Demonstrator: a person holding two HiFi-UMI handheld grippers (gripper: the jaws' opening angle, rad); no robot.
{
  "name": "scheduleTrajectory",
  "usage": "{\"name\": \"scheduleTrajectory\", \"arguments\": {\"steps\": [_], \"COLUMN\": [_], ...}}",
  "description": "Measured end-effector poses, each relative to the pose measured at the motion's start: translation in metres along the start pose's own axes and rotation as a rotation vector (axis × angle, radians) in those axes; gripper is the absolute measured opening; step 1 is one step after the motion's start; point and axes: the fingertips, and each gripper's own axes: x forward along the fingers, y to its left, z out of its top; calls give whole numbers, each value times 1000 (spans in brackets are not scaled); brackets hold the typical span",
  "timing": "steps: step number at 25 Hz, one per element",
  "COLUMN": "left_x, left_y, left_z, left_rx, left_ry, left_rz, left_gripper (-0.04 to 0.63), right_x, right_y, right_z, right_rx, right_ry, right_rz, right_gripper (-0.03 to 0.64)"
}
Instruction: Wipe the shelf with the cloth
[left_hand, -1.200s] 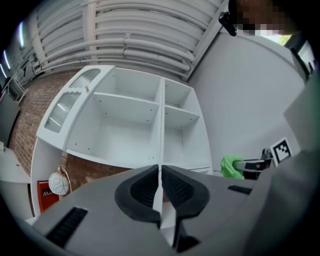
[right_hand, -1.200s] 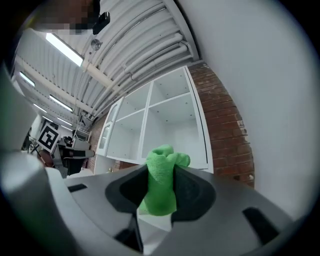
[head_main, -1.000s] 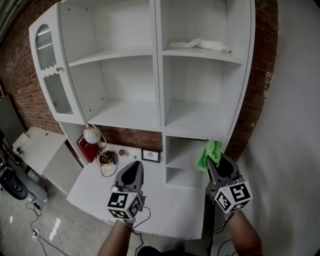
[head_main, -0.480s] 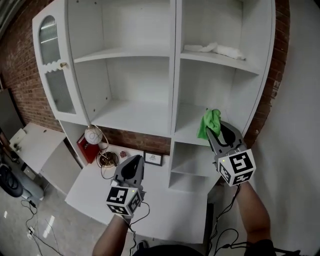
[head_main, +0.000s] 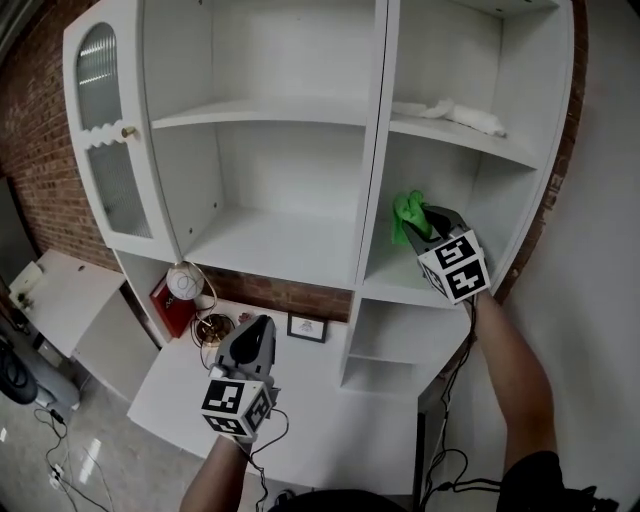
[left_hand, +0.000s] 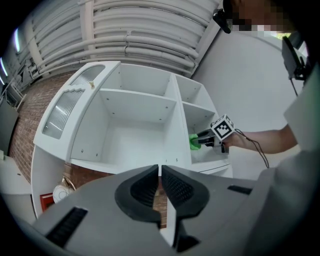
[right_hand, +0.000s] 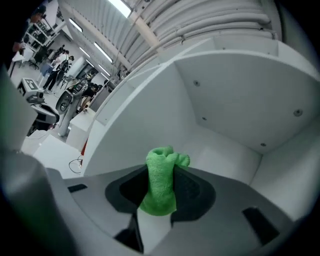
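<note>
Before the shelf (head_main: 398, 286), outstretched right hand-held gripper (head_main: 417, 226) pinches the cloth (head_main: 406, 212); left hand-held gripper (head_main: 262, 323) hangs low, closed.

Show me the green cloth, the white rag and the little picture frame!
green cloth (head_main: 408, 214): head view, its bunched top.
white rag (head_main: 458, 112): head view, its middle.
picture frame (head_main: 306, 327): head view, its centre.

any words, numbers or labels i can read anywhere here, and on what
None can be read.
Cube on the left hand-held gripper and cube on the right hand-held gripper: square patterns, no letters.
Small frame and red object: too small to read.
Green cloth: no label showing.
</note>
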Motion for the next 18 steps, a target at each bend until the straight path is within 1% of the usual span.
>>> {"name": "scheduleTrajectory", "arguments": {"steps": [4,11,14,18], "left_x": [-5,-21,-32,-49], "left_y": [11,28,37,48], "left_z": [-3,-11,-14,-16], "left_rx": [3,11,8,0], "left_ry": [16,41,47,50], "left_rz": [27,97,135,188], "left_gripper": [18,18,18,18], "right_x": [41,97,116,132], "right_y": [-2,14,15,14], "right_z": [-23,-48,-60,-80], "right_rx": [7,-76,-95,-158], "right_ry": [102,236,288,371], "right_rz": [70,235,256,246], "right_gripper": [127,127,126,126]}}
